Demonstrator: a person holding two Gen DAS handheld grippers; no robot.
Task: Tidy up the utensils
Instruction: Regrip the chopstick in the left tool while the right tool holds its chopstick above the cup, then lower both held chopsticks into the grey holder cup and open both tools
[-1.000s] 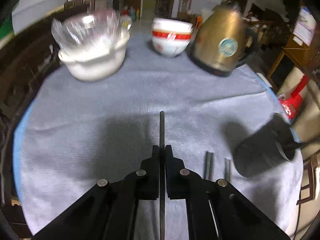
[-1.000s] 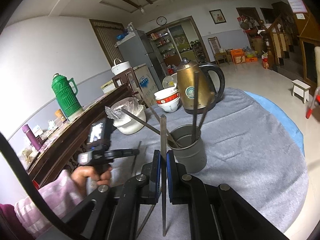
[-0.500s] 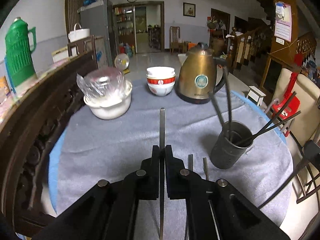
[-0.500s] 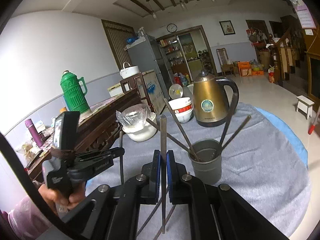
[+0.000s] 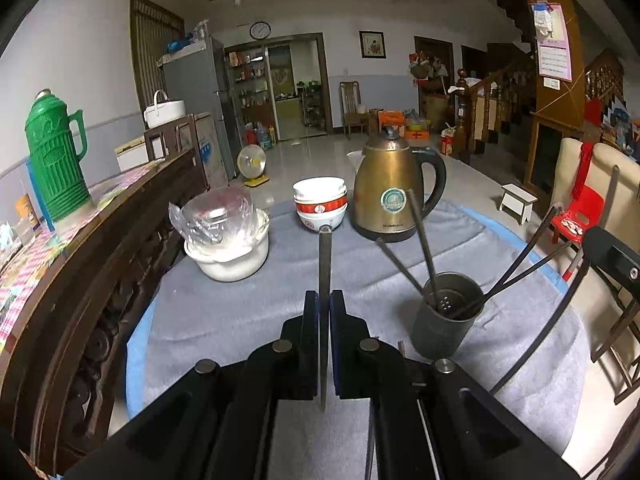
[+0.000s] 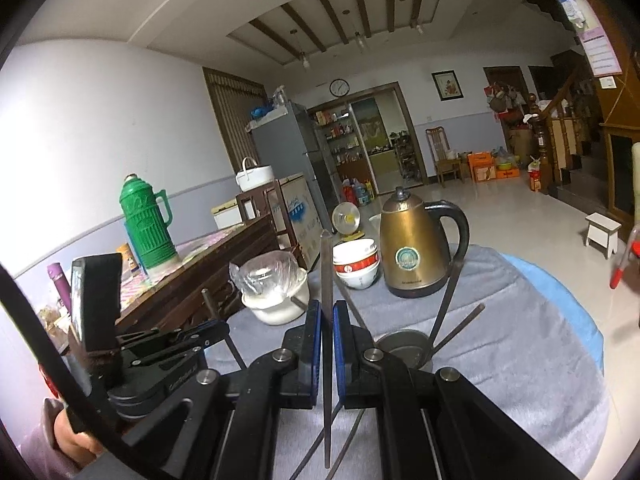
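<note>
Raised since the earlier frames, left gripper (image 5: 325, 312) and right gripper (image 6: 327, 320) each clamp a dark slender metal chopstick (image 5: 325, 280), while only the left wrist view shows the grey cylindrical metal holder's (image 5: 446, 320) perforated floor.

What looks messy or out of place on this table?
Nothing is spilled or broken. The chopsticks in the grey cup splay out at different angles, and some chopsticks lie loose on the grey cloth below the grippers.

left gripper (image 5: 324, 312): jaws clamped, level | right gripper (image 6: 327, 322): jaws clamped, raised
</note>
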